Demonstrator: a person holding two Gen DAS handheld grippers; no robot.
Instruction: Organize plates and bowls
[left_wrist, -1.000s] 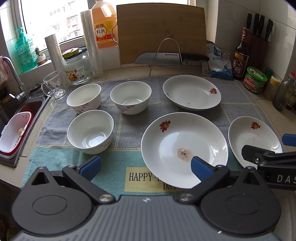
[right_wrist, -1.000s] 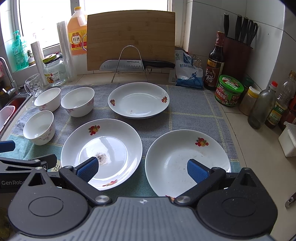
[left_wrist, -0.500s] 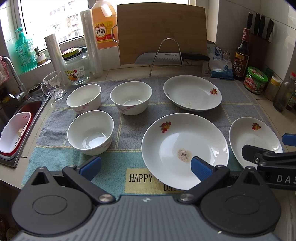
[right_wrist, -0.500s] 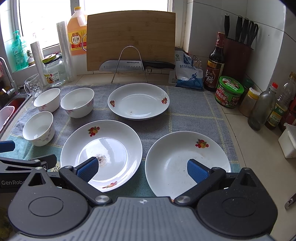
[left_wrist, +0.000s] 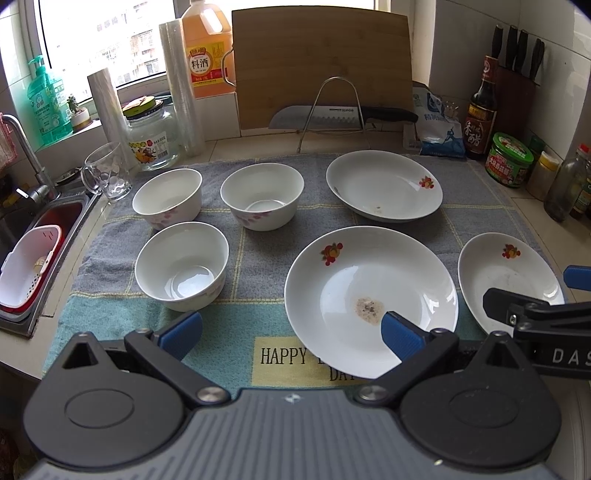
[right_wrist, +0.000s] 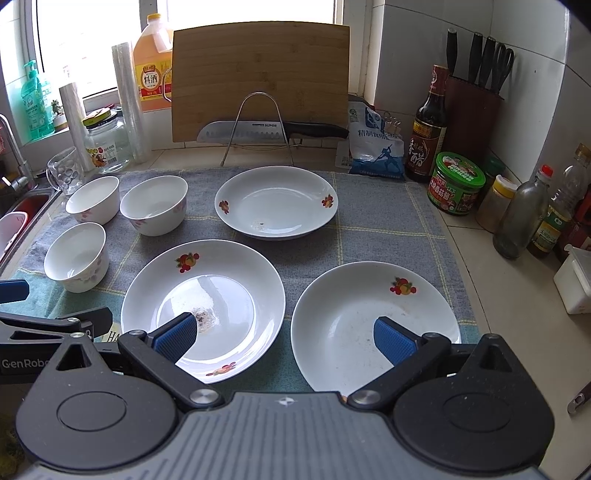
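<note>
Hovering wide open and empty, left gripper (left_wrist: 291, 332) and right gripper (right_wrist: 282, 338) face three bowls (left_wrist: 181, 271) left and three plates (left_wrist: 371, 301) right on the towel (left_wrist: 258, 247). Left view alone shows the sink basket (left_wrist: 26, 269); right view alone shows a white box (right_wrist: 574, 284), cut off.
</note>
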